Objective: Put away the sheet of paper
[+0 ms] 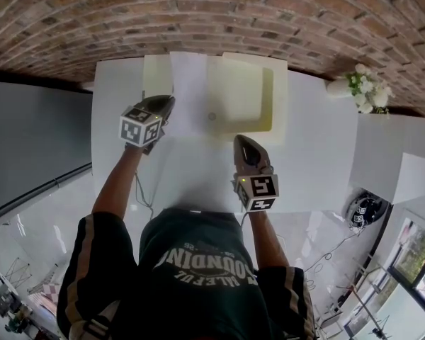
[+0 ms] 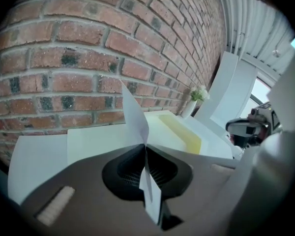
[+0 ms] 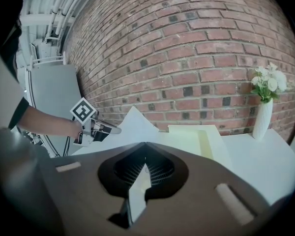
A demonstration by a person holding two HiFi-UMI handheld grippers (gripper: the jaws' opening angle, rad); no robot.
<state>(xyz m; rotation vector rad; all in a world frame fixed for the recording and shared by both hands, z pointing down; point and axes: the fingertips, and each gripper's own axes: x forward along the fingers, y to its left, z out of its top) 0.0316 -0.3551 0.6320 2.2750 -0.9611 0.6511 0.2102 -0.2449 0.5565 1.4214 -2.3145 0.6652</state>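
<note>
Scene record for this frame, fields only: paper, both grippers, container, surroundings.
sheet of paper: white, held up over the white table; in the head view its far end overlaps the box's left part
left gripper: shut on the sheet's left edge
right gripper: shut on the sheet's near right edge
box: pale yellow, shallow, open, on the table by the brick wall
vase: white, white flowers, table's far right
task state: sheet not yet put away
</note>
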